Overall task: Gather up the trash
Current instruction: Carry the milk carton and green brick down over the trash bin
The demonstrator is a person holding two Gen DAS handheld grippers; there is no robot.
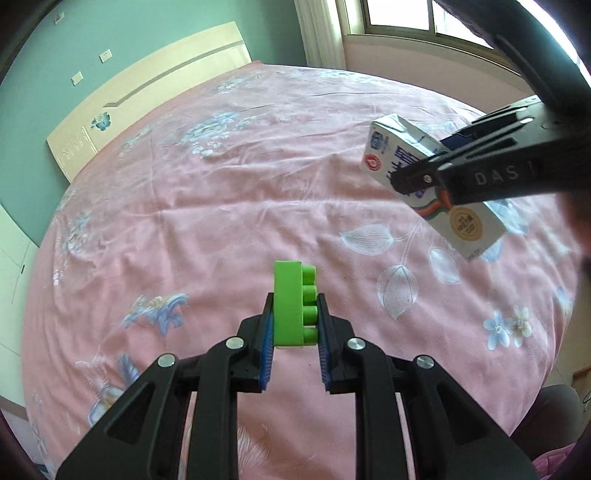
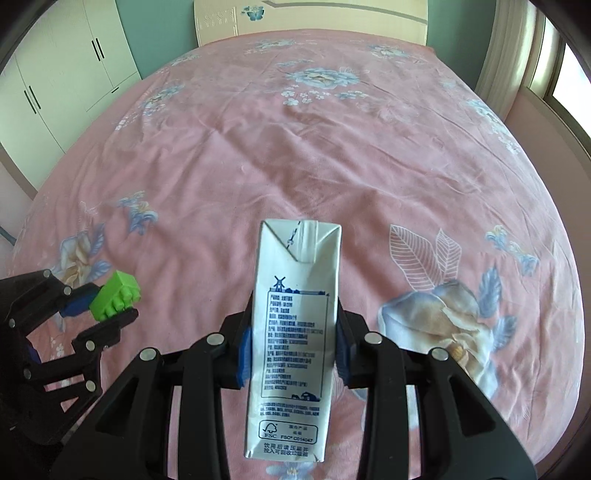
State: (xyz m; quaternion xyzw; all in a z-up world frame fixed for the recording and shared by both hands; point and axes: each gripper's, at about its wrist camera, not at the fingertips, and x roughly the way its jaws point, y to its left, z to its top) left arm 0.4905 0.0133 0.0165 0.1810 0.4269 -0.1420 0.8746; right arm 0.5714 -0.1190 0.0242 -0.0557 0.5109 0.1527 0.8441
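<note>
**Both grippers loaded over the pink bed**

Bedroom setup: big bed with a pink floral bedspread (image 2: 295, 155), cream headboard (image 2: 310, 16) at the far end, green walls, white wardrobe (image 2: 55, 85) off to one side and a window (image 1: 402, 14) with a curtain on the other.

Starting at the fingers. The left gripper (image 1: 295, 314) has its blue-padded fingers (image 1: 266, 343) pinched narrow on a green toy building block (image 1: 293, 304). The block's long axis runs straight out along the fingers, away from the camera, studs facing toward the right-hand pad. Looks like it's held up above the bedspread, not resting on it.

The right gripper (image 2: 293, 349) is clamped on a white milk carton (image 2: 295, 332), pads pressing its two narrow sides about mid-height. The carton's long axis also runs along the fingers, folded top pointing away toward the headboard, bottom end back toward the camera.

What each view adds: the right wrist cam shows the carton's back panel, with blue print, a windmill logo and an FSC mark. The left wrist cam catches the same carton (image 1: 436, 184) from the side, tilted in the air, with a gold round seal and blue lettering. The right cam also sees the block (image 2: 114, 295) sideways at lower left, in the other gripper.
</note>
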